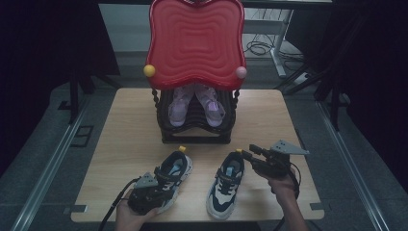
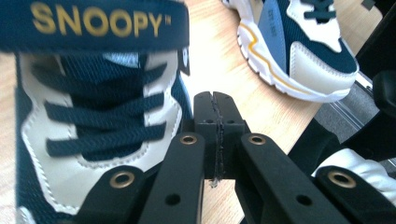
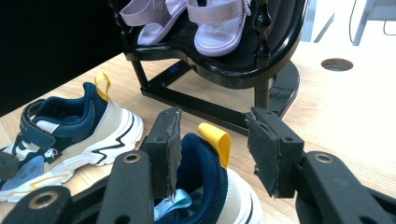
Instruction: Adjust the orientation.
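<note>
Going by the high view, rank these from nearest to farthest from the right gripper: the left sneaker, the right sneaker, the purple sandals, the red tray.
1. Right sneaker, at the right gripper jaws.
2. Left sneaker, front left.
3. Purple sandals, on the black rack behind.
4. Red tray, upright at the back.

Your left gripper (image 1: 159,179) covers the toe of the navy-and-cream sneaker beneath it (image 1: 174,171). Beyond your right gripper (image 3: 212,154), the red wavy plastic rack top (image 1: 195,41) hides the lilac sandals' (image 1: 196,104) heels.

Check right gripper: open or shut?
Open. The right gripper has its jaws spread on either side of the right sneaker's yellow heel tab, touching nothing.
</note>
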Demonstrator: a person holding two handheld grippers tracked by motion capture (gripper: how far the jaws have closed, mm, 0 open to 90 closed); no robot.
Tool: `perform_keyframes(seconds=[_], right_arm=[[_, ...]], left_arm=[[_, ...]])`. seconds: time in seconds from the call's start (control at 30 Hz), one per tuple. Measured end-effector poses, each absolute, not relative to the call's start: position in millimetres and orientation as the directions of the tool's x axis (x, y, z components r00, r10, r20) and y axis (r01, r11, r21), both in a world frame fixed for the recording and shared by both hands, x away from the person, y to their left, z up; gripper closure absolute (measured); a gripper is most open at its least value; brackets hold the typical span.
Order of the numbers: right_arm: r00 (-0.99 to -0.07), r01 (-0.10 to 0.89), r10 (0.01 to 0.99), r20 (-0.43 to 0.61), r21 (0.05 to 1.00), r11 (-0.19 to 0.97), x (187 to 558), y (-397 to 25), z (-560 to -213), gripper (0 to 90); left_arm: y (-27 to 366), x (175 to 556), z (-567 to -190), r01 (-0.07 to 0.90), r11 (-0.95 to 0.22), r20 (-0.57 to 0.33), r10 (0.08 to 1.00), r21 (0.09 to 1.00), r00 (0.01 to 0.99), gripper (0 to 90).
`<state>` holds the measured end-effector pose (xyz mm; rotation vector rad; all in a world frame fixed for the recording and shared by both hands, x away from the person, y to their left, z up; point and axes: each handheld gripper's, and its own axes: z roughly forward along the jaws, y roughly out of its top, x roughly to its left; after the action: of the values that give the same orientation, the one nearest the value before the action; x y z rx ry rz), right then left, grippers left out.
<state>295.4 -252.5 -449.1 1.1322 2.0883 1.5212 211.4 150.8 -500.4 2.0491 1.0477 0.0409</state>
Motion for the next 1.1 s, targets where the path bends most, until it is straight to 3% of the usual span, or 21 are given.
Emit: perform_keyframes(seconds=[0.7,1.1], right_arm=[[-0.630,0.408,0.755,0.182,0.905,0.123,296.4,-253.4,-451.3,53.6],[-0.637,0.405,0.750,0.177,0.905,0.131,297.1,-249.1,-451.4,53.6]], left_arm=[[147.6,193.1,-515.9,0.682,-0.362,-0.276,0.719,0.635,0.638,90.0],[193.0,199.3,-520.4,0.729,-0.288,-0.277,0.789,0.621,0.548,90.0]])
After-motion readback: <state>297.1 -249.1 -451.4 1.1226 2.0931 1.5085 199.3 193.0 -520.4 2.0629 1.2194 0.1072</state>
